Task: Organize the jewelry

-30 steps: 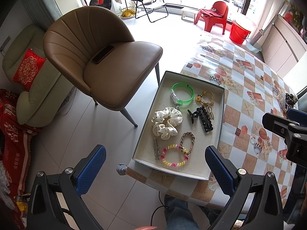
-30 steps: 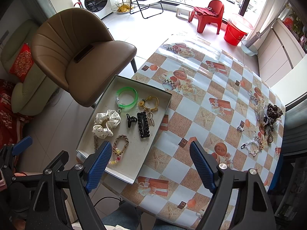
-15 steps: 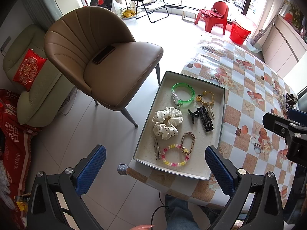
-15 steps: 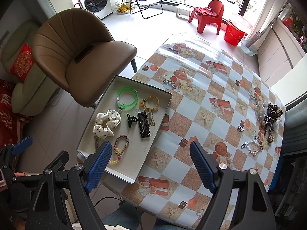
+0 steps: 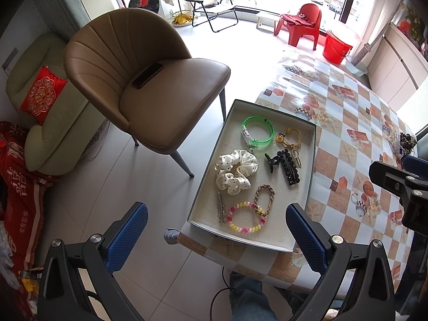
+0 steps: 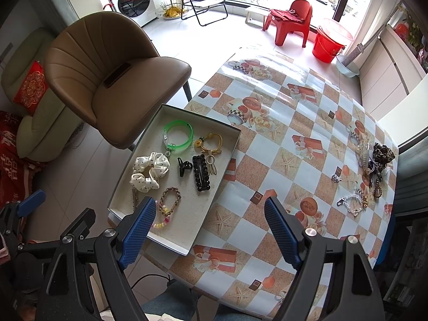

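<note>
Both the left claw [image 5: 216, 230] and the right claw [image 6: 210, 228] hover spread and empty, the shallow grey cardboard tray [image 6: 203, 226] of sorted hairpieces just ahead, presumably because the loose jewellery heap [image 6: 374, 168] far right awaits collecting.

Checked table [image 6: 289, 160] bears a tray [image 6: 214, 203] and, seemingly, loose jewelry [image 6: 369, 171].

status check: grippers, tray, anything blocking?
Left gripper and right gripper open, empty, above table edge. Tray holds hair ties, clips, bracelets. Loose jewelry pile on far right of table. Nothing blocking.
</note>
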Action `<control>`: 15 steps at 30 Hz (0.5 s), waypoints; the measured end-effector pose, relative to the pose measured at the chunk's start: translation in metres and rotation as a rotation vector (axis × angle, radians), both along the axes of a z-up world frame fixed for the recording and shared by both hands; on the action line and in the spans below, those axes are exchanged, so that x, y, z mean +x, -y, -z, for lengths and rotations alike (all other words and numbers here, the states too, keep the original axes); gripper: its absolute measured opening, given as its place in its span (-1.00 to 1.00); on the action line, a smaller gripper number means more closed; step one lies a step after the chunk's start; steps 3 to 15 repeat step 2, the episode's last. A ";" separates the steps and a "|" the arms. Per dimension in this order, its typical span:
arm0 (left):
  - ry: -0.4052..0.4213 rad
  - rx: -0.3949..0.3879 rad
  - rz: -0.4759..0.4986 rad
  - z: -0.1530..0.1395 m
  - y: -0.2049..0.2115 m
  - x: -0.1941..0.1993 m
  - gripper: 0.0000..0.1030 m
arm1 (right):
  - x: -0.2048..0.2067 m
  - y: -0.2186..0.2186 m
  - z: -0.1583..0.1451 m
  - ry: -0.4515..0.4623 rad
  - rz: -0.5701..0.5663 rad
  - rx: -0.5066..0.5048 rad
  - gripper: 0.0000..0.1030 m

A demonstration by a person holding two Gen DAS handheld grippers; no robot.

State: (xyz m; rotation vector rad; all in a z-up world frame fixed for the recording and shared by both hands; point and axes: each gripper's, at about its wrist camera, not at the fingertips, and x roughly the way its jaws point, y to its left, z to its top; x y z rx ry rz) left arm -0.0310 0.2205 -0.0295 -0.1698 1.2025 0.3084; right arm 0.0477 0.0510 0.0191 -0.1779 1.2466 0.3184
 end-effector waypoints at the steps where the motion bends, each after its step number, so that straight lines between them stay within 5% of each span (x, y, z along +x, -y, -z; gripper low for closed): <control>1: -0.001 0.000 -0.001 0.000 0.000 0.000 1.00 | 0.000 0.000 0.000 0.000 0.000 0.000 0.66; 15: -0.001 0.000 0.000 0.000 0.000 0.000 1.00 | 0.000 0.000 0.000 0.000 -0.001 0.000 0.66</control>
